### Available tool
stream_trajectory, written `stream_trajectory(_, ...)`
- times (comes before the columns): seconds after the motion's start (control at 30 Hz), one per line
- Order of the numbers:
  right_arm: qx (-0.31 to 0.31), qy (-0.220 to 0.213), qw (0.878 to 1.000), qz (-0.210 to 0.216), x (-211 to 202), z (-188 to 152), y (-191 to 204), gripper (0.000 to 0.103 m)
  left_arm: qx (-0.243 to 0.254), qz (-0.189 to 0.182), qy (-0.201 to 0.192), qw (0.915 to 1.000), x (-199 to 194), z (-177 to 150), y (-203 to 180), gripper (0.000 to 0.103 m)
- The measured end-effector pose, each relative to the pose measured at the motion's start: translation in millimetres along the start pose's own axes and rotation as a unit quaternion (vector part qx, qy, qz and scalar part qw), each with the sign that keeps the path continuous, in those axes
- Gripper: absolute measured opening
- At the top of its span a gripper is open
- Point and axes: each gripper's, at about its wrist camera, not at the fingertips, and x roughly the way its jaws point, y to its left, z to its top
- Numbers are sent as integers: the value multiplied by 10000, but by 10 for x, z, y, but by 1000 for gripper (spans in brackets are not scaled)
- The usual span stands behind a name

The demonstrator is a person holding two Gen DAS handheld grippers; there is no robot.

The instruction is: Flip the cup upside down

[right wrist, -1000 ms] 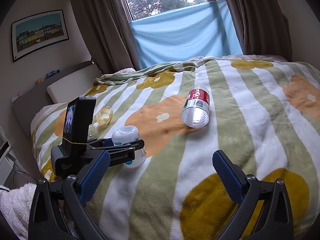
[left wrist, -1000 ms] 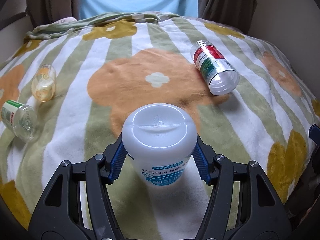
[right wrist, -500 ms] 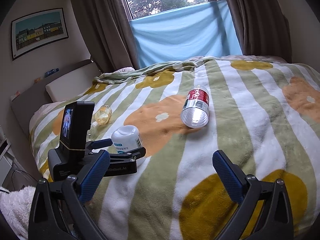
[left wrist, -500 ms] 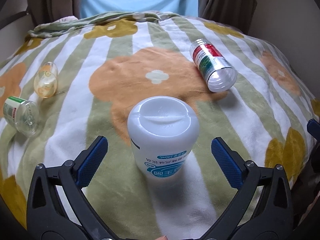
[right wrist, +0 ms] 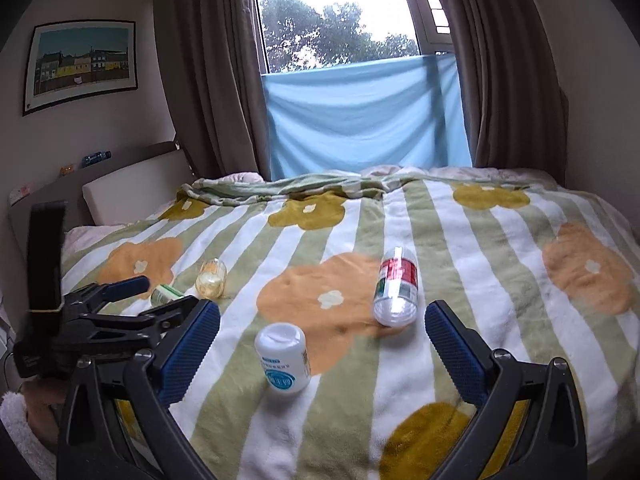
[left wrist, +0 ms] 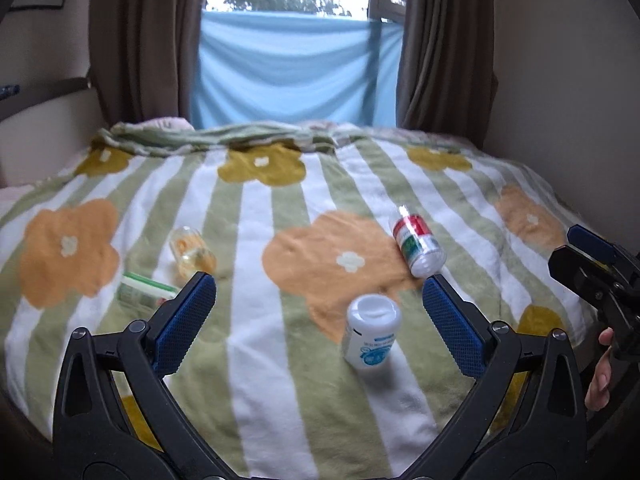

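Cup (left wrist: 372, 336) inverted (label blurred), green-capped jar (left wrist: 142, 292) half-hidden

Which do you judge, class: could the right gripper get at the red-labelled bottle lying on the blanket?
Probably yes. The right gripper has its jaws open, and only bare blanket lies before the red-labelled bottle.

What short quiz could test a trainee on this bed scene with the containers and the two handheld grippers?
1. True or false: the white plastic cup with the blue label stands upside down on the striped flowered blanket.
2. How does the clear bottle with the red-and-green label rest? A upright, B on its side, C held in a gripper.
3. Fill in: the left gripper and the right gripper are both ____.

Key: 1 true; 2 B; 3 open.
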Motion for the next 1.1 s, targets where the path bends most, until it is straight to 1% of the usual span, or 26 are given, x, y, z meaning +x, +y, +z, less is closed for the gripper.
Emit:
stream_trajectory(0.13, -116, -427, 9983, -384, -151, 194, 216, 103, -71, 221, -552, 9982, -412, 171, 206, 103)
stream_trajectory(0.23, -362, -645, 9949, -689, -218, 229, 373, 103, -35, 412, -801, 9959, -585, 186, 315, 103)
stream_trajectory(0.27, -439, -706, 9934, -794, -228, 228, 416, 103, -14, 502, -860, 9950, -632, 169, 350, 103)
stream_trajectory(0.33, -524, -755, 9910, -971, -235, 216, 475, 103, -30, 545, -912, 9943, -685, 118, 410, 103)
stream_trajectory(0.43, -489, -716, 9914, -976, -229, 192, 499, 103, -146, 464, -916, 9946, -715, 26, 495, 103)
stream_trajectory(0.57, -468, -704, 9911, -1029, -227, 177, 526, 103, -127, 461, -919, 9946, -708, -30, 510, 103)
stream_trajectory(1.1, -434, -714, 9914, -1009, -238, 165, 539, 103, 5, 446, -1044, 9935, -698, -2, 396, 103)
